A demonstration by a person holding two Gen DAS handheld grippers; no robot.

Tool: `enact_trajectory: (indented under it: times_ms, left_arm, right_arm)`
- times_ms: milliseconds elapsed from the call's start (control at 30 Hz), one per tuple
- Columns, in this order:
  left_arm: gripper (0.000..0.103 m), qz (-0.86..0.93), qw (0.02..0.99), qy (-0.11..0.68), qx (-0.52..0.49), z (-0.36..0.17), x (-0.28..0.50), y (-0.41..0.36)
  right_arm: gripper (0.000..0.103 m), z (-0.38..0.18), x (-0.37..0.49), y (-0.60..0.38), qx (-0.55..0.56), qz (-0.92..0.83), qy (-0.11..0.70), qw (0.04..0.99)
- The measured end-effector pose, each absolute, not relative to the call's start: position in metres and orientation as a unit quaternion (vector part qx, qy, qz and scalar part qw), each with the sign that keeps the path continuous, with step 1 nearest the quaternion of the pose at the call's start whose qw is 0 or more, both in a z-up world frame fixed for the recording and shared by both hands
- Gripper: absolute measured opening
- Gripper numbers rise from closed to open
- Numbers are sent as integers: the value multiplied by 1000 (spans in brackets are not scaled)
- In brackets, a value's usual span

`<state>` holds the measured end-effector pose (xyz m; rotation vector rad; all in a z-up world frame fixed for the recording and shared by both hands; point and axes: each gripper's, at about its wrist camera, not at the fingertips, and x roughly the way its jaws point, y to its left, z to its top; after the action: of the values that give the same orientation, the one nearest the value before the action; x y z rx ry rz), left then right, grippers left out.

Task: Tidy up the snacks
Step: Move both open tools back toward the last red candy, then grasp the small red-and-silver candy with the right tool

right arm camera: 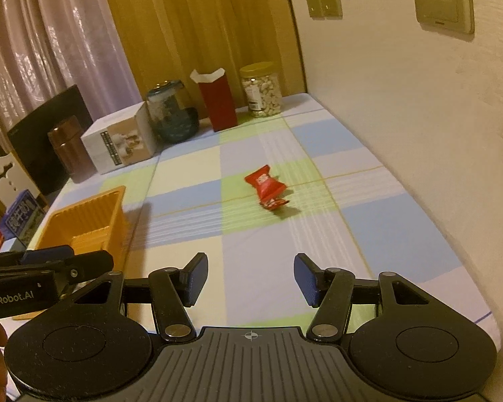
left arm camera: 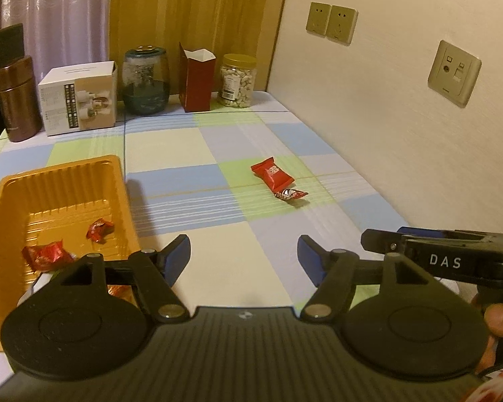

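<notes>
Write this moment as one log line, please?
left gripper: open, empty | right gripper: open, empty | orange tray: two red snacks visible | red snack packet, small candy: on tablecloth

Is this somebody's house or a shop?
Probably a house: curtains hang behind a table with a checked cloth, wall sockets beside it, and a jar of nuts.
</notes>
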<state>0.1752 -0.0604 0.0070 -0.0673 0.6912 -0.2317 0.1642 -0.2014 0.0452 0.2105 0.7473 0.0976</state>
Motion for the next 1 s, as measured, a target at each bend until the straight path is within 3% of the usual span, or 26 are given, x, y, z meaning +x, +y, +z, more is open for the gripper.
enact_trajectory:
  times_ms: [1000]
  left_arm:
    - [95,-85,931,355,10,-41,321,-88]
  right_arm:
    - [57,-33,302,-219,19,95,365,926]
